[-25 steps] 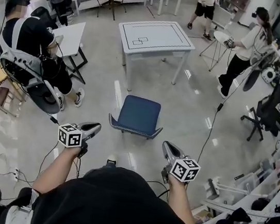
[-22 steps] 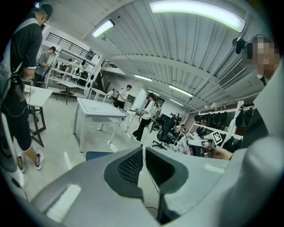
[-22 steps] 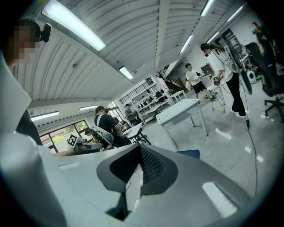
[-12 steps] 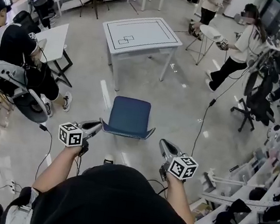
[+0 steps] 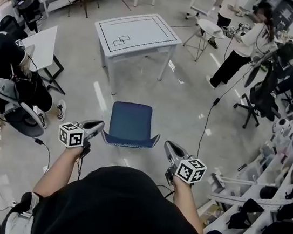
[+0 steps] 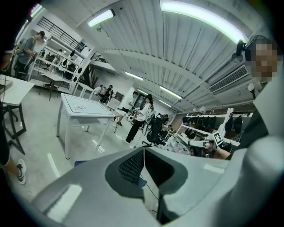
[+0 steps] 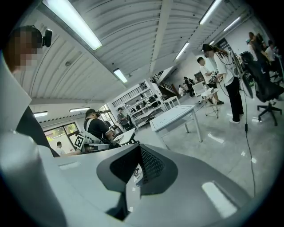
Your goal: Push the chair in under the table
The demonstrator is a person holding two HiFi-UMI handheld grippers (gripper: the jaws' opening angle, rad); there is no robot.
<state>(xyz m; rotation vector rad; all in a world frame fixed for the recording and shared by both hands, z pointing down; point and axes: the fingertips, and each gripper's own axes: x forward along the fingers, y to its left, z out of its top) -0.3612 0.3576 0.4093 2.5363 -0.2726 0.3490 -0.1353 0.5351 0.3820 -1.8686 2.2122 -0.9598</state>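
**Q.** What is nearest the person, and why are the tools held that way?

**A.** Two hand-held grippers flank the near edge of the blue chair [image 5: 129, 123]. The left gripper [image 5: 99, 126] is just beside the chair's near left corner. The right gripper [image 5: 167, 146] is just beside its near right corner. Each gripper's own view shows its jaws pressed together with nothing between them. A push needs no grasp, so closed jaws probably serve as blunt contact points, one on each side, to keep the chair from turning. Whether either tip touches the chair cannot be told from above.

**Q.** Where does the chair stand relative to its goal?

**A.** The chair is well apart from the white table [image 5: 159, 31], which lies straight beyond its far edge. Bare floor [image 5: 191, 109] lies between them, and no part of the seat is under the tabletop. The push appears to be at its start. The seat seems lined up with the gap between the table's near legs, so a straight push should do.

**Q.** What lies around and beyond the chair?

**A.** A seated person [image 5: 4, 65] is off to the chair's left. A black cable [image 5: 206, 129] trails across the floor to its right. A standing person [image 5: 244, 49] is beyond the chair on the right, beside the table.
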